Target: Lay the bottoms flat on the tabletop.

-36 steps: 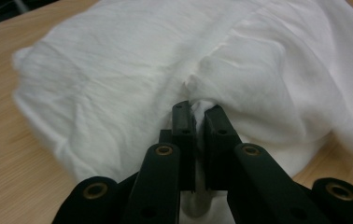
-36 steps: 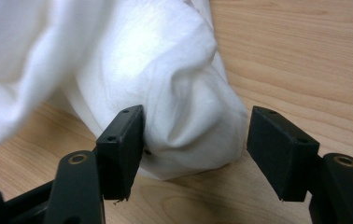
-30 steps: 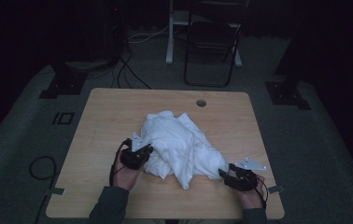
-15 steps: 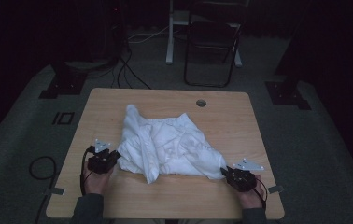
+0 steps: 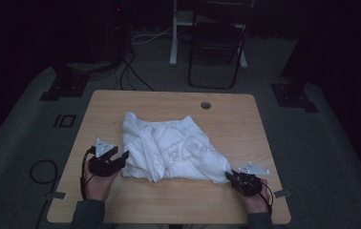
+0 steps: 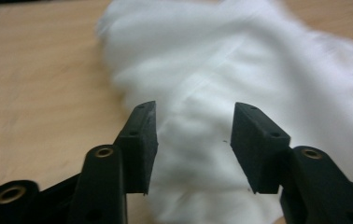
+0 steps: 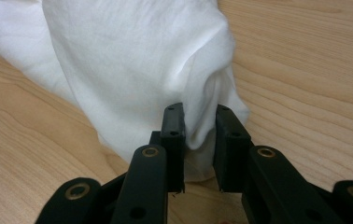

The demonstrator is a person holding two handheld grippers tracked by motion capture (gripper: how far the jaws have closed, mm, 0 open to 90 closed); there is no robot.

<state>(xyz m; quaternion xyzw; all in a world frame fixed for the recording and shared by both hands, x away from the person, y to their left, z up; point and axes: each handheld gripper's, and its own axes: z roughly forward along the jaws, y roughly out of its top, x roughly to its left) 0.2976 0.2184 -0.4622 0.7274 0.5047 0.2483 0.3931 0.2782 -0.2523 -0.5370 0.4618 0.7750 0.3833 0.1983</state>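
White cloth pinched in right gripper jaws, left gripper jaws just opened beside it

Dim room, grey carpet floor; black folding chair beyond wooden table; cables on floor.

I looked all over, and there were no words, numbers or signs that I could read on anything there.

A wooden table — behind it a dark folding chair on grey floor.
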